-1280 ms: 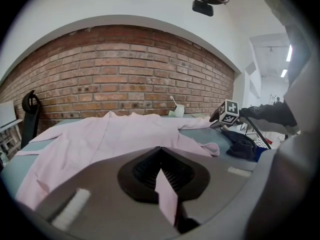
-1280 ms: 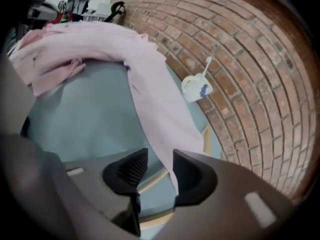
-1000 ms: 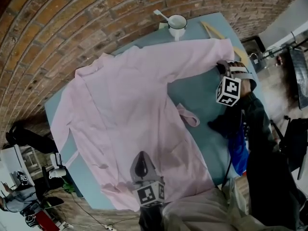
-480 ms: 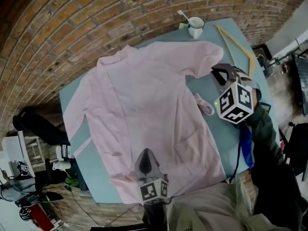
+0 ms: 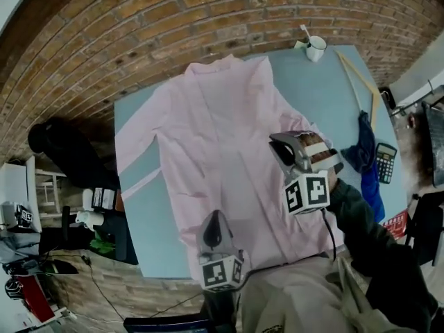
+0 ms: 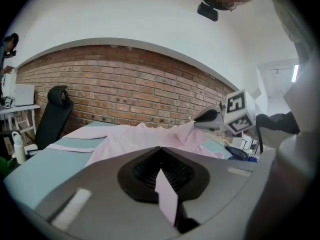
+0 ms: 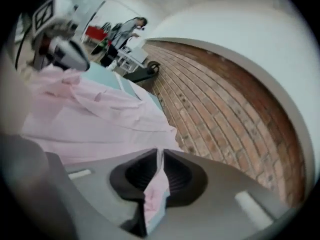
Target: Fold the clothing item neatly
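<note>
At the table's near edge, the left claw was clamped shut on the hem of the pink shirt spread across it. Farther over the table, the right claw gripped shirt cloth, its jaws having just eased slightly apart.

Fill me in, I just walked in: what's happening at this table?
A person with a gripper in each hand is folding a pink shirt on the blue table. The left gripper pinches the near hem; the right gripper holds a sleeve lifted over the shirt's middle. The fold isn't laid down yet.
</note>
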Available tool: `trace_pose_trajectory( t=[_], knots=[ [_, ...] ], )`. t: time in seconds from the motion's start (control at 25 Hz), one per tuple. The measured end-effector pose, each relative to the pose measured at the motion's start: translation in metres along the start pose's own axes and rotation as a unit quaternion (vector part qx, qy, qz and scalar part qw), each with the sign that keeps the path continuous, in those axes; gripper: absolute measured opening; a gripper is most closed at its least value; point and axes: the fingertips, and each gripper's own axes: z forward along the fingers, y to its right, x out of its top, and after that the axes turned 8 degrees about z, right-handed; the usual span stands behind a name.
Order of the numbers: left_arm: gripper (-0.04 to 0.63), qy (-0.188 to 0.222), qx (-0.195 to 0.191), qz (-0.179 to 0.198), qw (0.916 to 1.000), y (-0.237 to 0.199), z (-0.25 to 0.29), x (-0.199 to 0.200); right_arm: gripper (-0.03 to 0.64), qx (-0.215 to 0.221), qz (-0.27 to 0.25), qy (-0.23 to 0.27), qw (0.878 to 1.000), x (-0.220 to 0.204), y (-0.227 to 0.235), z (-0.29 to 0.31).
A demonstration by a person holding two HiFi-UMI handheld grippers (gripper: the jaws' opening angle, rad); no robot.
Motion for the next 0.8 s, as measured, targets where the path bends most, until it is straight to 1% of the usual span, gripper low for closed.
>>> trace_pose_trajectory(
  t=[0.04, 0.08, 0.2, 0.28, 0.32, 0.36, 0.4, 0.48, 0.56, 0.68, 0.8],
  knots=[
    [0.006, 0.002, 0.006, -0.003, 1.0000, -0.009, -0.006, 0.001, 0.058, -0.014, -0.033, 0.009, 0.999, 0.008, -0.014, 0.001],
    [0.006, 0.003, 0.011, -0.006, 0.9999, -0.018, -0.012, 0.002, 0.094, -0.017, -0.048, 0.019, 0.999, 0.014, -0.027, 0.000],
    [0.006, 0.003, 0.026, -0.014, 0.9996, -0.045, -0.026, 0.000, 0.115, -0.008, -0.032, 0.037, 0.999, 0.027, -0.053, -0.003],
    [0.006, 0.000, 0.037, -0.019, 0.9991, -0.066, -0.029, -0.005, 0.115, -0.001, -0.010, 0.031, 0.999, 0.029, -0.059, -0.004],
    [0.006, -0.004, 0.043, -0.022, 0.9988, -0.076, -0.029, -0.009, 0.113, 0.007, 0.005, 0.021, 1.000, 0.027, -0.061, -0.005],
    [0.006, -0.009, 0.052, -0.026, 0.9983, -0.089, -0.028, -0.014, 0.064, 0.017, 0.022, 0.011, 1.000, 0.025, -0.063, -0.006],
    [0.006, -0.015, 0.064, -0.028, 0.9975, -0.105, -0.027, -0.017, 0.000, 0.025, 0.043, 0.008, 0.999, 0.025, -0.066, -0.007],
    [0.006, -0.030, 0.089, -0.026, 0.9953, -0.140, -0.025, -0.023, 0.000, 0.037, 0.094, 0.020, 0.995, 0.034, -0.071, -0.008],
    [0.006, -0.043, 0.112, -0.021, 0.9925, -0.177, -0.020, -0.025, 0.000, 0.040, 0.129, 0.034, 0.990, 0.046, -0.074, -0.008],
    [0.006, -0.057, 0.146, -0.017, 0.9875, -0.231, -0.003, -0.026, 0.000, 0.042, 0.142, 0.030, 0.989, 0.061, -0.082, -0.002],
    [0.006, -0.069, 0.165, -0.021, 0.9836, -0.269, 0.022, -0.027, 0.000, 0.051, 0.156, 0.030, 0.986, 0.074, -0.092, 0.008]
  ],
)
